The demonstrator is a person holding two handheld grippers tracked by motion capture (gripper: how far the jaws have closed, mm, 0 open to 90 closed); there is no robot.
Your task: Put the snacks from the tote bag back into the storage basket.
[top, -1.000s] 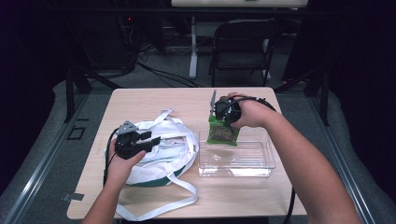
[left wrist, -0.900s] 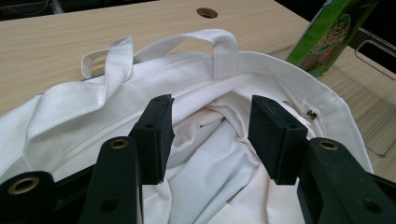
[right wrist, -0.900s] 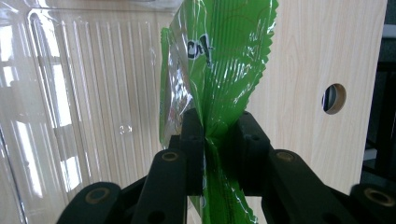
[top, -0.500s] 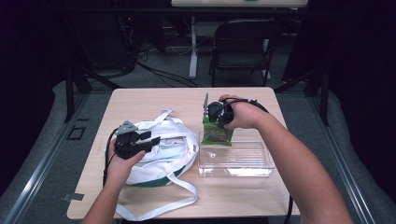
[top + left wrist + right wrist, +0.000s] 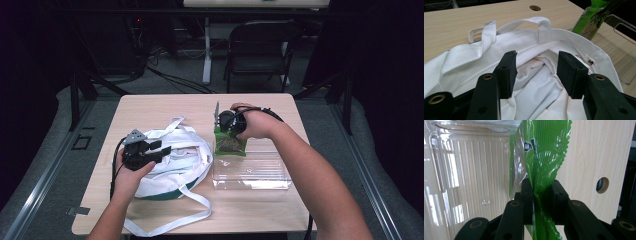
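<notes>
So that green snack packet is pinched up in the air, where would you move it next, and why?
Probably sideways toward the white bag. The right gripper is shut on the green snack packet, held above the near edge of the clear tray, while the left gripper rests open at the bag's mouth, which gapes as if ready to take it.

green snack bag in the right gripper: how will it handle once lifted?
Probably light and floppy: the green snack bag hangs crinkled from the right gripper, pinched at one edge. Its glossy film looks slippery, so it may swing or slide over the clear tray.
</notes>
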